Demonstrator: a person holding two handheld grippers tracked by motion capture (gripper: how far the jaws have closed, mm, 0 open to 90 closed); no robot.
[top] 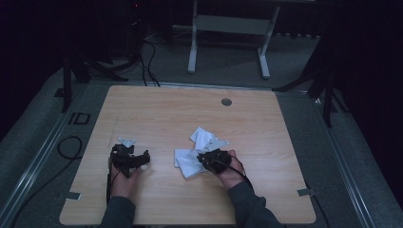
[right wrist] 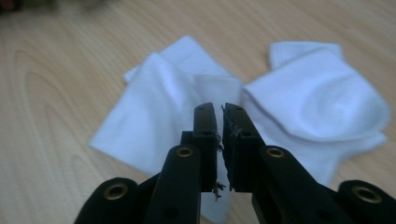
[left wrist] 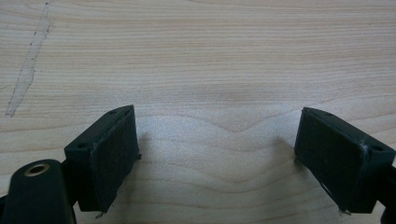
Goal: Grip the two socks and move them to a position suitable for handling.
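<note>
White socks (top: 196, 154) lie in a loose heap on the wooden counter (top: 166, 109), a little right of centre and nearer the front edge than the back, one piece lying flat toward the left of the heap and another, with a ribbed cuff, bunched toward the back. In the right gripper view the flat sock (right wrist: 154, 116) spreads to the left and the rounded, cuffed sock (right wrist: 322, 102) to the right, the two overlapping beneath the jaws. The right gripper (top: 212, 158) sits over the near right part of the heap, its jaws drawn almost together with only a thin gap between them; whether they pinch any fabric cannot be told. The left gripper (top: 129, 159) rests well apart to the left, over bare wood near the front edge, its jaws spread wide and holding nothing. The step in hand appears to be taking hold of one sock to sort or pair it; doing it well likely means catching a single layer at an edge or cuff, lifting slowly so the other sock stays down, and bringing the idle left gripper across to steady the fabric.
</note>
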